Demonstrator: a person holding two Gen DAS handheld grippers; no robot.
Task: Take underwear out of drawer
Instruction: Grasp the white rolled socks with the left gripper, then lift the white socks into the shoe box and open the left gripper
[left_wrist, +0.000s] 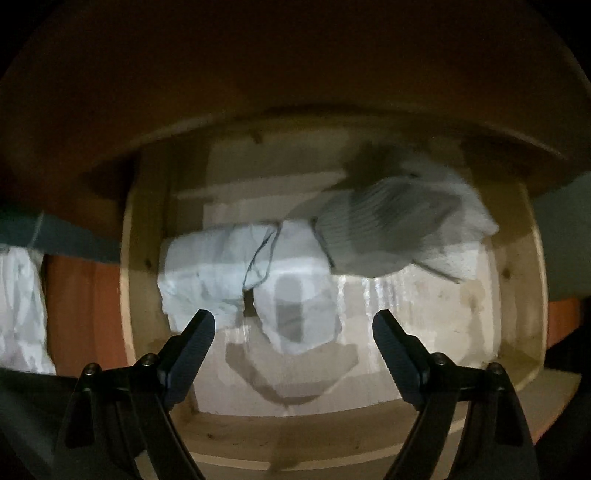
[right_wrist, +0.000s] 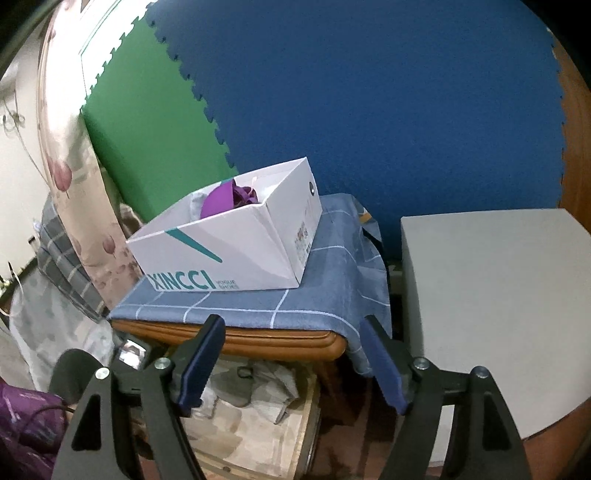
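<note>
Left wrist view: our left tongs hang wide open and empty over the open drawer. Pale crumpled underwear lies mid-drawer toward its left wall; soft and light, best pinched at a raised fold. Our right tongs are open, empty.

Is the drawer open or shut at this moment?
Open. The left wrist view looks straight down into the drawer: its wooden walls and pale bottom show, with white underwear lying inside, below the open left gripper.
</note>
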